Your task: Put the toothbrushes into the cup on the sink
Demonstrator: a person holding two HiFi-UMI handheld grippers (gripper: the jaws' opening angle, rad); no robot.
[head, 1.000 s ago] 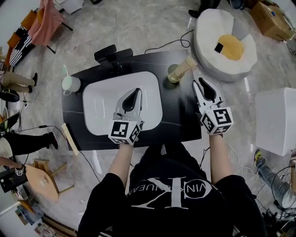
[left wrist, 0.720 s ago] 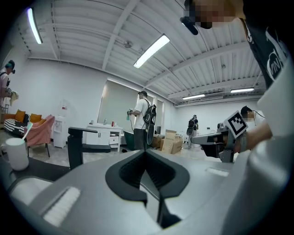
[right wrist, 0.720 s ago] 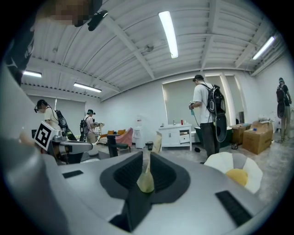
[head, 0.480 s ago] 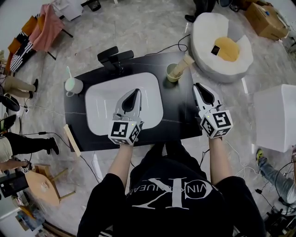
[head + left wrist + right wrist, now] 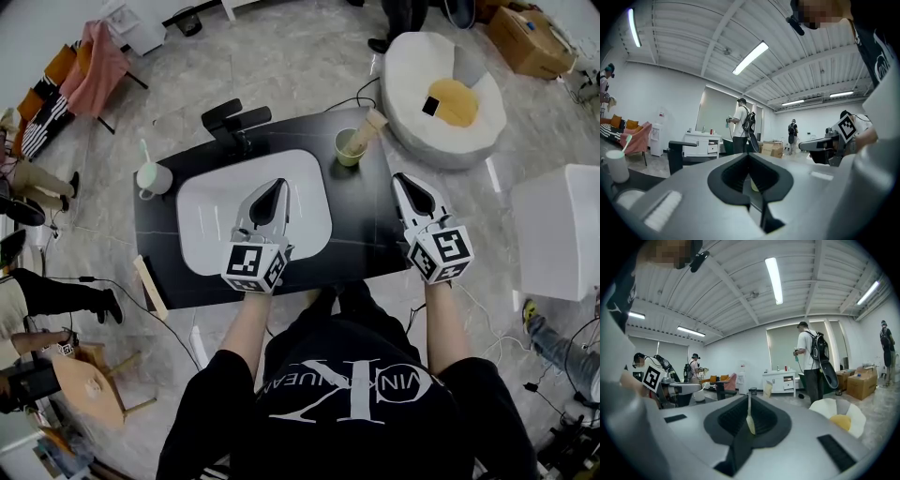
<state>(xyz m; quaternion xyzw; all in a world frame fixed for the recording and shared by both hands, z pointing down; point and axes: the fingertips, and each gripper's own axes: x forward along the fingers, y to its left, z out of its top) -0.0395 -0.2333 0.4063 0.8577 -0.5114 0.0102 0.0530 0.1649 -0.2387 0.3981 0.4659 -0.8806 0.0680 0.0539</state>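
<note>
Standing at the near edge of the black countertop (image 5: pixel 366 234), you are holding both grippers out over it, side by side and well apart. You are hovering the left gripper (image 5: pixel 278 186) above the white sink basin (image 5: pixel 202 202), its tips pointing toward the black faucet (image 5: pixel 234 119) at the far edge. Its own view is showing the jaws pressed together with nothing caught in them. You are holding the right gripper (image 5: pixel 404 178) over the bare counter to the right of the basin, and its jaws are closing to a thin seam, empty as well. Beyond its tips and a little to the left, the green cup (image 5: pixel 349 147) is standing on the counter by the basin's far right corner, with a wooden-handled toothbrush (image 5: pixel 374 124) leaning out of it toward the right. At the opposite end, a white cup (image 5: pixel 156 176) is sitting near the basin's left side, with a pale green toothbrush (image 5: pixel 143 153) standing nearly upright in it. Neither gripper is touching either cup or brush. Past the counter a white beanbag (image 5: pixel 422 66) with a yellow cushion (image 5: pixel 457 101) is resting on the floor, and other people (image 5: pixel 811 362) are standing around the room.
</note>
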